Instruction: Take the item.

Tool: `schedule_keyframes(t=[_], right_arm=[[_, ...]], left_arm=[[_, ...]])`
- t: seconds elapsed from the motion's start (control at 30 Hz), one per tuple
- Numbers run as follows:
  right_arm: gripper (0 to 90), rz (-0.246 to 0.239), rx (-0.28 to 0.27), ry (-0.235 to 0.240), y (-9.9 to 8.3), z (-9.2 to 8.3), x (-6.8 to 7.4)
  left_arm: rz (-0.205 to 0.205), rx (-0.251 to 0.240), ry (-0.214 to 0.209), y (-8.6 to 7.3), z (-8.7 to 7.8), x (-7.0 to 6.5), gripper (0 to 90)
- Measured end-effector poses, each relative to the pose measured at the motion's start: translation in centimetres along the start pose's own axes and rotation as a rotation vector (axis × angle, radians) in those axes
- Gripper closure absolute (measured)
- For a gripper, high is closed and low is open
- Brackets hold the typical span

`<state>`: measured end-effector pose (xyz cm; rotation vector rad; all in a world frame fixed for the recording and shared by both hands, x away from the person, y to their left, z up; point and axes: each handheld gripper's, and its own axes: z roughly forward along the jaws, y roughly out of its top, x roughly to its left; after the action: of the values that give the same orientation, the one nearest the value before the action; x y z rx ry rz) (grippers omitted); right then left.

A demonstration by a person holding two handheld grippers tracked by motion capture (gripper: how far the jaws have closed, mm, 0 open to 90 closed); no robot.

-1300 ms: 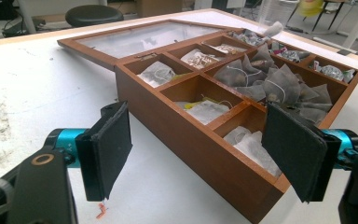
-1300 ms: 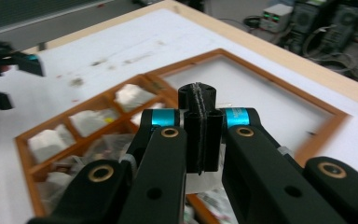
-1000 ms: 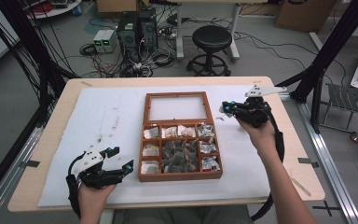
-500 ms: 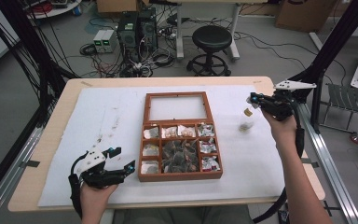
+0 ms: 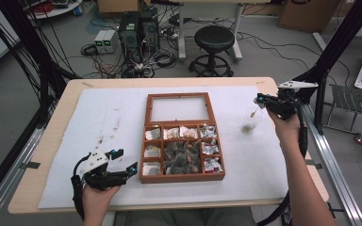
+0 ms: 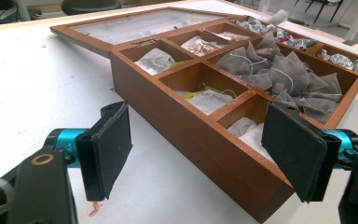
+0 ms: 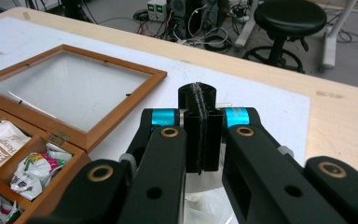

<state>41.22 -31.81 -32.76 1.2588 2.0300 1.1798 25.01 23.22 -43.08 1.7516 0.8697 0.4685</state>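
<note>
Since the earlier frames, the right gripper point(image 5: 263, 100) has travelled from beside the wooden box point(image 5: 183, 136) out to the right edge of the surface point(image 5: 75, 122). Its jaws are closed on a tea bag's string, the tea bag point(image 5: 253, 113) hanging into a clear cup point(image 5: 249, 121). Left gripper point(image 5: 122, 162) has held position at the box's near left corner, jaws open and empty.
</note>
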Motion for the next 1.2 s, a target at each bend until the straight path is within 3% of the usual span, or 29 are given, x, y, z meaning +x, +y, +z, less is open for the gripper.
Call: schedule_keyframes(t=[0.1,0.27,0.4,0.53,0.67,0.97,1.2], right_arm=[[90.0,-0.001,0.026,-0.005,-0.7,0.5,0.0],[74.8,0.012,0.092,-0.029,-1.6,1.4,-0.3],[69.3,0.012,0.055,-0.036,-1.4,0.9,-0.2],[58.2,0.024,0.055,-0.049,-1.5,0.3,0.1],[46.7,0.03,0.011,-0.084,-2.0,-0.7,0.8],[35.8,0.035,-0.081,-0.077,-4.5,-3.5,2.4],[29.7,-0.003,-0.13,-0.091,-6.9,-5.6,4.9]], left_arm=[[-0.001,-0.001,0.0,0.0,0.0,0.0,23.9],[-0.003,-0.007,0.0,0.1,-0.1,0.0,23.9],[0.002,-0.008,-0.002,0.2,-0.1,-0.1,23.9],[0.004,-0.014,-0.005,0.4,0.0,-0.1,23.9],[0.009,-0.027,-0.004,0.9,0.0,0.1,23.9],[0.012,-0.059,-0.012,2.2,0.5,0.2,23.9],[0.025,-0.061,-0.019,2.8,1.1,-0.1,23.9]])
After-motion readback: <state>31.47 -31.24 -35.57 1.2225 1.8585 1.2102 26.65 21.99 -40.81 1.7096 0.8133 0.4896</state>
